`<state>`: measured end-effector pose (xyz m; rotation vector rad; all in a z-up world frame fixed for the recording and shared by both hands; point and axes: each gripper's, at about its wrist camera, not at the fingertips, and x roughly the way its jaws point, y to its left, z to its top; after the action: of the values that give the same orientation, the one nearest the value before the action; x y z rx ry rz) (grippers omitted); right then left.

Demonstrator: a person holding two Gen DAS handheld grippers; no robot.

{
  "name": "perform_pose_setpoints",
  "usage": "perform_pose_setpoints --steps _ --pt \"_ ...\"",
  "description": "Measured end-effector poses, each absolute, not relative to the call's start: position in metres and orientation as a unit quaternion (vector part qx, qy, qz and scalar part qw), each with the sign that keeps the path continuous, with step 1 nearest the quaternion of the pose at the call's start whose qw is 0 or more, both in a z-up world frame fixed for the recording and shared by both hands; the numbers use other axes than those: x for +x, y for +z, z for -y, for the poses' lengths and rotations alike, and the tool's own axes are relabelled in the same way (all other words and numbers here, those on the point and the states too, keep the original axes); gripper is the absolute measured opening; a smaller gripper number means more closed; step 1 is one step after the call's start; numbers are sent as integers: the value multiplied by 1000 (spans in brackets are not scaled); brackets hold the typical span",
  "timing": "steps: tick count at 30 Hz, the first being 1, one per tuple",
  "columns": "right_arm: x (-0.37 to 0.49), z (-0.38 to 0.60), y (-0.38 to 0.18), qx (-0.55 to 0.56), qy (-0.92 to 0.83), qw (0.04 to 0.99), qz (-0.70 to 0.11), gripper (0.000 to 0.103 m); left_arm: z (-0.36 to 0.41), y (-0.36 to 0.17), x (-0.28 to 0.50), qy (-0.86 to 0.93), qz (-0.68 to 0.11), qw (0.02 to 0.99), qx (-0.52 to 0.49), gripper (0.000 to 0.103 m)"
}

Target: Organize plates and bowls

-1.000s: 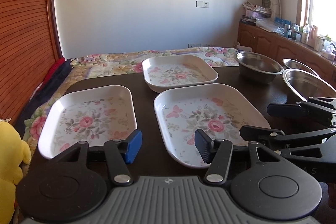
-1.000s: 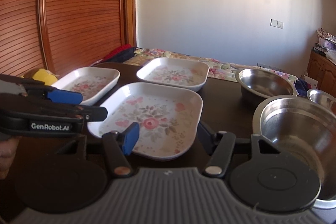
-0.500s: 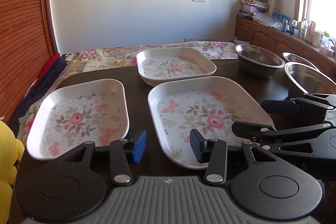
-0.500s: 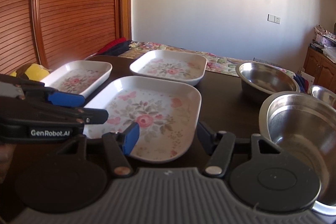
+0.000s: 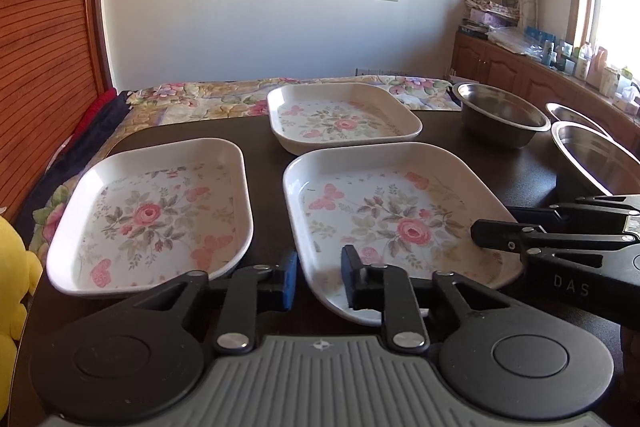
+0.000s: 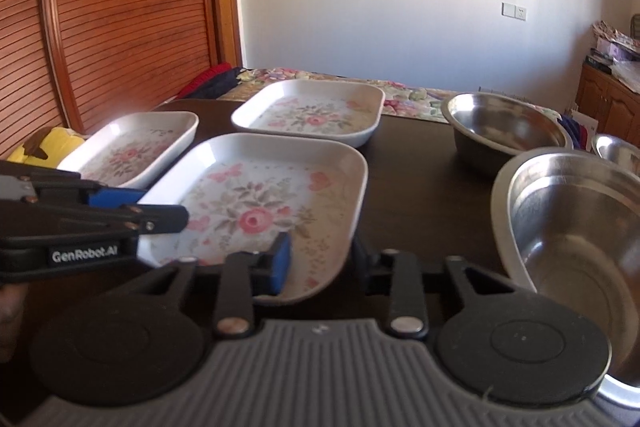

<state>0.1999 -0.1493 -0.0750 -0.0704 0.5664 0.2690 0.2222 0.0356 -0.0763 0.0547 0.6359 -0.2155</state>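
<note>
Three white floral plates lie on a dark table (image 5: 264, 155). The large near plate (image 5: 400, 203) (image 6: 260, 195) has both grippers at its front edge. My left gripper (image 5: 320, 281) (image 6: 160, 207) is closing, and its pads sit either side of the plate's near-left corner rim. My right gripper (image 6: 320, 263) (image 5: 496, 223) is closing too, its blue pad inside the plate's near-right corner and its black finger outside it. A second plate (image 5: 152, 211) lies to the left and a third plate (image 5: 340, 119) behind. Three steel bowls stand on the right, among them a far bowl (image 5: 500, 115) and a near bowl (image 6: 572, 227).
A yellow plush toy (image 5: 12, 267) sits off the table's left edge. A floral bedspread (image 5: 200, 103) lies beyond the far edge. Slatted wooden doors (image 6: 120, 27) fill the left, and a cluttered wooden cabinet (image 5: 520, 75) runs under the window at right.
The jaws of both grippers have narrowed from wide apart onto the near plate's front rim. Neither hand has shifted much, and the plates and bowls lie where they were.
</note>
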Motion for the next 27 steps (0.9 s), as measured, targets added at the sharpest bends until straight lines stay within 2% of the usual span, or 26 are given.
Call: perform_pose_setpoints --steps 2,27 --pt "199 152 -75 -33 131 951 -278 24 -35 -75 217 -107 -310 944 31 24" --pt "113 167 -67 -28 156 953 -258 24 -32 -73 116 -121 -303 945 25 24"
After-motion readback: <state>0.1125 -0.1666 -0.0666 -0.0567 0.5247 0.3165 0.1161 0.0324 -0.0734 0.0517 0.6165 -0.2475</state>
